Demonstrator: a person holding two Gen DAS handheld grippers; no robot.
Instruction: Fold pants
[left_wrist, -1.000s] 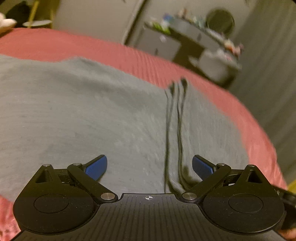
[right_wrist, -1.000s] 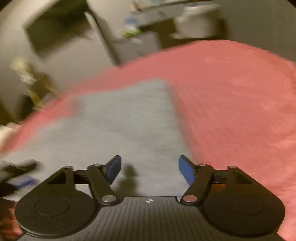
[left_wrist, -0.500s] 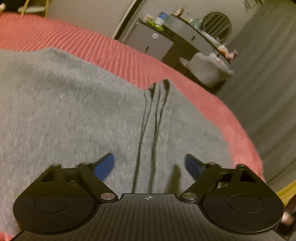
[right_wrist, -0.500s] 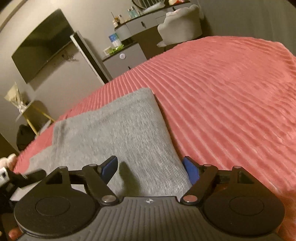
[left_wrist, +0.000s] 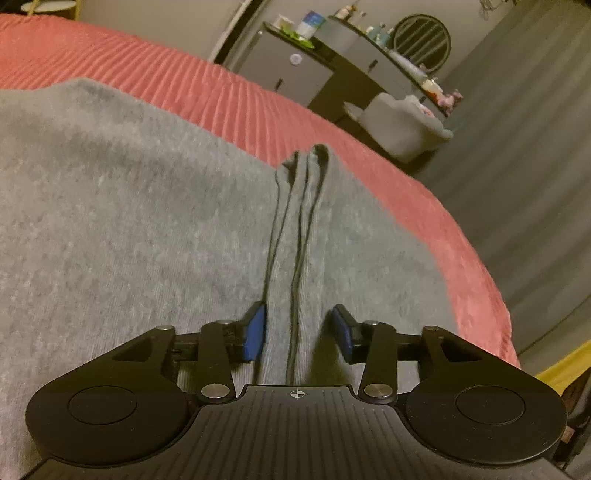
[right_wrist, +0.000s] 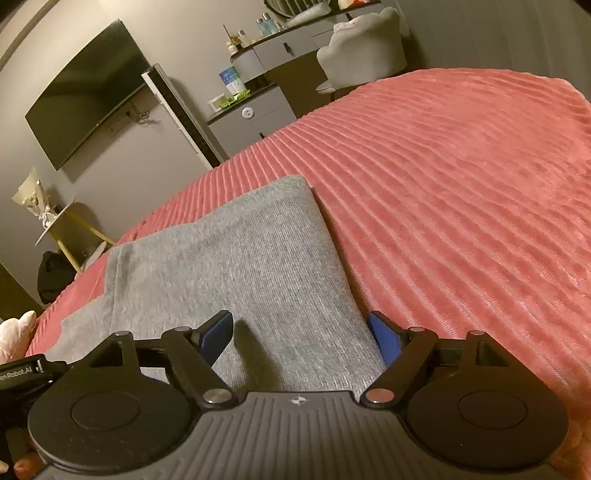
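Left wrist view: left gripper (left_wrist: 298, 334), jaws closing around a raised pleat (left_wrist: 291, 258) of the grey pants (left_wrist: 129, 229). The blue pads stand on either side of the fold, the left pad against its outer seam line, the right pad with a gap to the cloth. From the claw the pleat runs toward 12 o'clock and ends at the garment's far edge. The pants cover the pink ribbed bedspread (left_wrist: 236, 99), which shows from 10 to 3 o'clock. Beyond, at 1 o'clock, a dark dresser (left_wrist: 332, 70) carries bottles and a round mirror (left_wrist: 422, 41).

Right wrist view: right gripper (right_wrist: 301, 338), jaws wide and opening, nothing gripped. The left pad hovers over the pants (right_wrist: 236, 266); the right pad sits just beside their right edge, over the bedspread (right_wrist: 461, 184). The cloth extends toward 11 o'clock. A wall-mounted screen (right_wrist: 85, 92) hangs at 10 o'clock. Contents of the dresser drawers cannot be told.
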